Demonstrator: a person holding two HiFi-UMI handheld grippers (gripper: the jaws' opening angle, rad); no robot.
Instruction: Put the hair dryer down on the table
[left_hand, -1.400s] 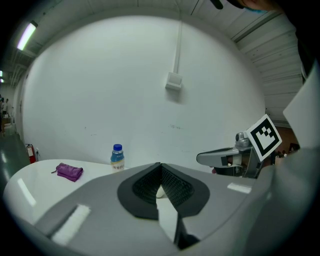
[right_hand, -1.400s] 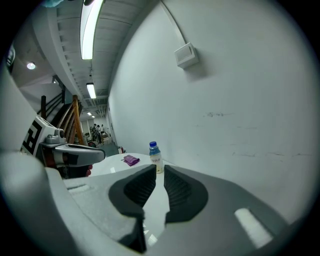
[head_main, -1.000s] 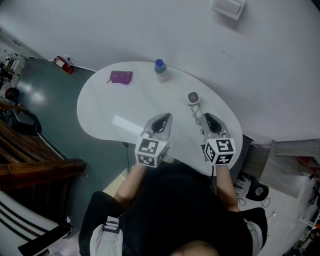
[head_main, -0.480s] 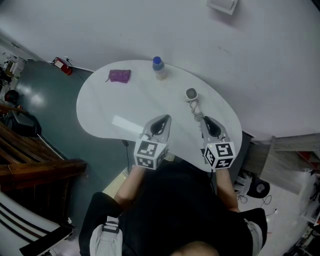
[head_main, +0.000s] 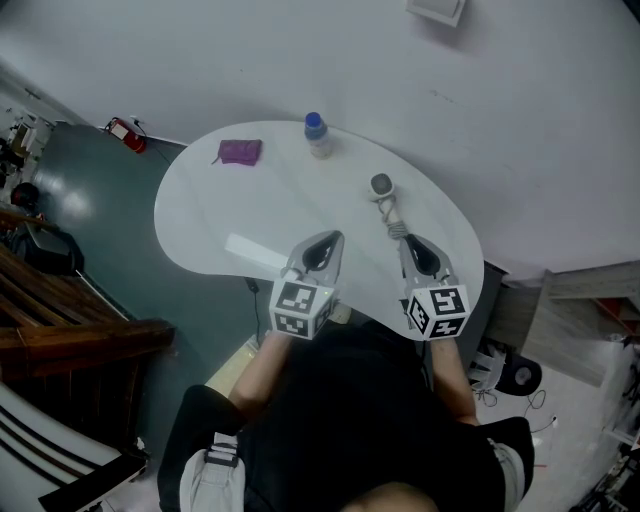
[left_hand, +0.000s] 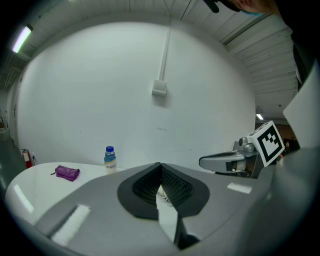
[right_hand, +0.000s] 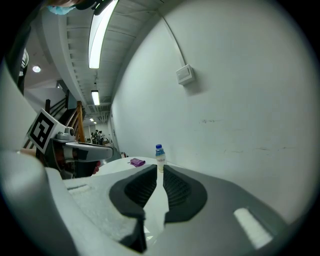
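The hair dryer (head_main: 381, 184) lies on the white table (head_main: 210, 210), a small grey head with its coiled cord (head_main: 396, 224) trailing toward me. My right gripper (head_main: 408, 242) sits just behind the cord's near end, jaws shut with nothing between them (right_hand: 161, 167). To its left, over the table's near edge, my left gripper (head_main: 330, 238) is also shut and empty (left_hand: 160, 165). The gripper bodies hide the dryer in both gripper views.
A blue-capped bottle (head_main: 317, 135) stands at the table's far edge by the wall. A purple pouch (head_main: 240, 152) lies at the far left. A wall box (head_main: 435, 8) hangs above. Stair rails and floor clutter lie off to the left and right.
My right gripper has drawn back slightly toward me, away from the hair dryer. The dryer and the left gripper stay where they were.
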